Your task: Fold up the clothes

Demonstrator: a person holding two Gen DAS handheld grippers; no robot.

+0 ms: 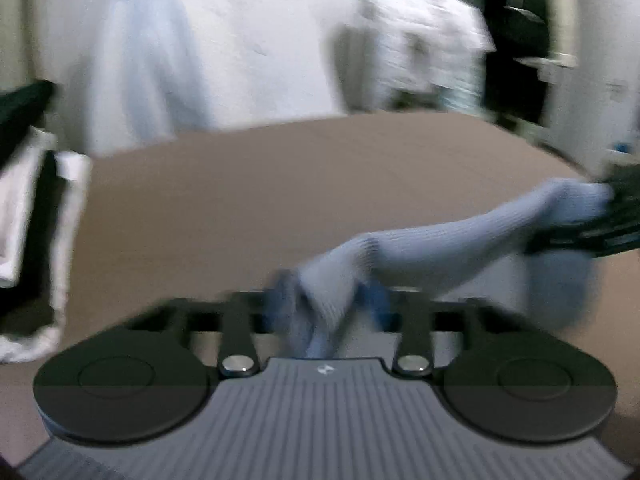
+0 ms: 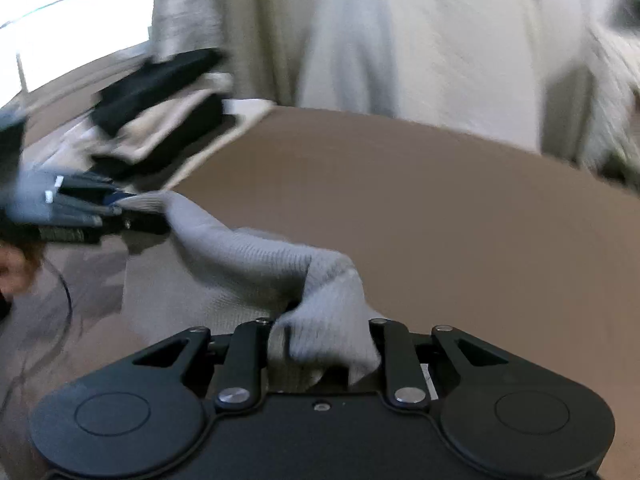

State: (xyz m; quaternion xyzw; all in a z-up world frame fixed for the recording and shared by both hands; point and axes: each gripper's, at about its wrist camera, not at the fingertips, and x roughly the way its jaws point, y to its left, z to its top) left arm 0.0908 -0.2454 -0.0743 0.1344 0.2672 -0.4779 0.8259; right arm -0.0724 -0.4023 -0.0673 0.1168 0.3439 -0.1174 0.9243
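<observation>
**One sock, two grippers, one stack of folded laundry**

One pale blue-grey ribbed sock (image 1: 432,240) stretches through the air above the brown table (image 1: 280,184), slung between the two hand-held grippers. Two grippers show in all, each seen from its own camera and from the other's.

The left gripper (image 1: 328,304) has one end of the sock lying between its fingers, the knit bunched and trailing down towards the camera. The jaws stand parted with blue pads to either side of the cloth; the blur is heavy, and the pads do not look pressed onto it, so this end reads as let go rather than clenched. In the right wrist view the same gripper (image 2: 132,216) sits at the left edge, with the sock (image 2: 248,256) running out of its tip.

The right gripper (image 2: 324,344) has the other end gathered between its two fingers, the fabric wadded and filling the narrow gap, so it is grasping the sock. In the left wrist view that gripper (image 1: 612,216) is at the far right, with the sock's end at its tip.

One stack of folded clothes (image 2: 160,120), in black and cream layers, lies at the table's far left corner. One pale curtain (image 2: 400,32) hangs behind the table. Part of one hand (image 2: 16,268) shows at the left edge, below the left gripper.
</observation>
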